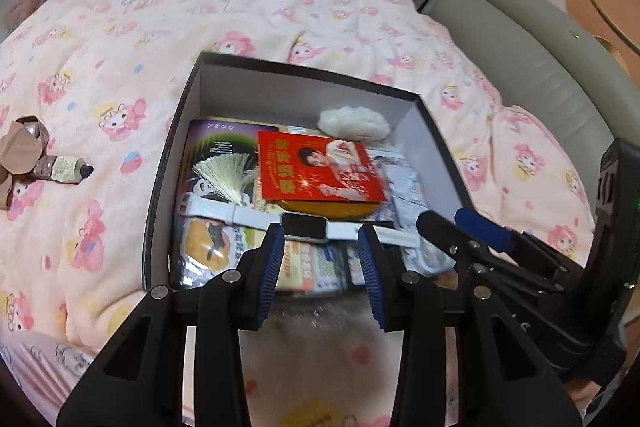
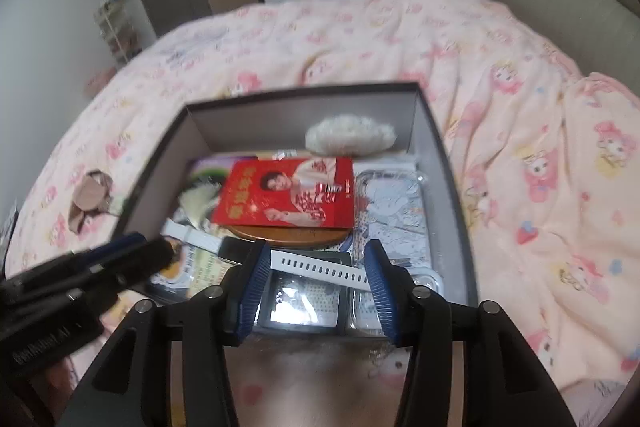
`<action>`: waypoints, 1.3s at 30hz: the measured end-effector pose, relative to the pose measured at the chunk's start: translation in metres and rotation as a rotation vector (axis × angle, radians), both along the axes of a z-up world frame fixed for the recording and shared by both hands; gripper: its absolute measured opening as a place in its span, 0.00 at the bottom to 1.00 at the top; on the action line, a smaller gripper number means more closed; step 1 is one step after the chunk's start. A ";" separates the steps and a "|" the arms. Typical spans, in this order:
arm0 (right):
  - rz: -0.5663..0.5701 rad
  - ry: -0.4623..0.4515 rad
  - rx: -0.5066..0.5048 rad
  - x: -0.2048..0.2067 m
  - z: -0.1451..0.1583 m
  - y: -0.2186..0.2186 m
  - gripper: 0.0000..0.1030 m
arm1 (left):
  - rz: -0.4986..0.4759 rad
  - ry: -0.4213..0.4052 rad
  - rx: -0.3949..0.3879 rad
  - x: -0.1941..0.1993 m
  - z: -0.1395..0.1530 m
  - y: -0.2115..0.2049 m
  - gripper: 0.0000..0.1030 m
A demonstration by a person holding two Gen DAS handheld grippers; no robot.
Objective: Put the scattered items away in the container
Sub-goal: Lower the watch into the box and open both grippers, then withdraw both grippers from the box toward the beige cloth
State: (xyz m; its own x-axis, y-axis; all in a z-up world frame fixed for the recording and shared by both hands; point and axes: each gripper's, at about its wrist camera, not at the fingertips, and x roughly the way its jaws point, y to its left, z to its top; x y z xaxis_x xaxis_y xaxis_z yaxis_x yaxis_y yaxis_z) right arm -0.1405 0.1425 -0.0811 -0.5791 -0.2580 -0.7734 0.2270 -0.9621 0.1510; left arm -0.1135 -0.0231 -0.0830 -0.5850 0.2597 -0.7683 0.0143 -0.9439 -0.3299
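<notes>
White-strapped smartwatch (image 1: pixel 304 225) is lying inside the dark cardboard box (image 1: pixel 160 163) on the bed; both tools, left tool (image 1: pixel 320 263) and right tool (image 2: pixel 316 285), are hovering apart, empty. Next, I judge, fetching the brown tube (image 1: pixel 60 169) lying far left.

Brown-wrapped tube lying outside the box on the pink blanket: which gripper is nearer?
Left. The left gripper hovers over the box beside the tube; the right gripper sits farther across the box.

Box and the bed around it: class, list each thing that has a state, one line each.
box: lid off, holding items
smartwatch: lying in the box, screen dark
red packet: flat on top of the pile
tube: out on the blanket
left gripper: open, empty
right gripper: open, empty
</notes>
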 end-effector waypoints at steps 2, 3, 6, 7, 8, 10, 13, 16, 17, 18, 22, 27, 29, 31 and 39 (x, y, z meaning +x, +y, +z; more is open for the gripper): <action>-0.003 0.014 -0.025 0.011 0.008 0.002 0.49 | -0.025 0.007 -0.007 0.009 0.007 0.004 0.40; -0.002 0.019 -0.032 0.017 0.012 0.002 0.49 | -0.035 0.013 -0.014 0.013 0.010 0.006 0.41; -0.011 0.031 -0.037 0.029 0.021 0.002 0.49 | -0.052 0.037 -0.047 0.028 0.022 0.009 0.43; -0.008 0.028 -0.049 0.034 0.024 0.002 0.49 | -0.059 0.041 -0.054 0.034 0.025 0.008 0.43; -0.006 0.026 -0.056 0.039 0.027 0.002 0.49 | -0.064 0.045 -0.059 0.039 0.028 0.008 0.43; 0.001 0.031 -0.055 0.046 0.032 -0.002 0.49 | -0.068 0.055 -0.069 0.050 0.034 0.005 0.43; 0.016 0.058 -0.033 0.060 0.042 -0.013 0.49 | -0.065 0.068 -0.075 0.063 0.041 -0.002 0.43; 0.026 0.071 -0.034 0.072 0.049 -0.024 0.49 | -0.056 0.073 -0.064 0.075 0.048 -0.014 0.43; 0.033 0.070 -0.039 0.075 0.051 -0.028 0.49 | -0.054 0.075 -0.066 0.078 0.049 -0.017 0.43; 0.042 0.069 -0.041 0.078 0.053 -0.032 0.49 | -0.050 0.077 -0.071 0.082 0.051 -0.021 0.43; 0.081 0.076 -0.032 0.086 0.057 -0.052 0.49 | -0.021 0.083 -0.080 0.095 0.056 -0.041 0.43; 0.137 0.083 -0.015 0.091 0.062 -0.088 0.49 | 0.043 0.083 -0.056 0.110 0.054 -0.074 0.43; 0.160 0.087 -0.003 0.093 0.062 -0.102 0.49 | 0.061 0.084 -0.055 0.116 0.054 -0.087 0.43; 0.181 0.090 0.007 0.096 0.062 -0.114 0.49 | 0.081 0.084 -0.058 0.121 0.053 -0.100 0.43; 0.256 0.078 0.034 0.099 0.056 -0.162 0.49 | 0.164 0.074 -0.044 0.136 0.042 -0.143 0.43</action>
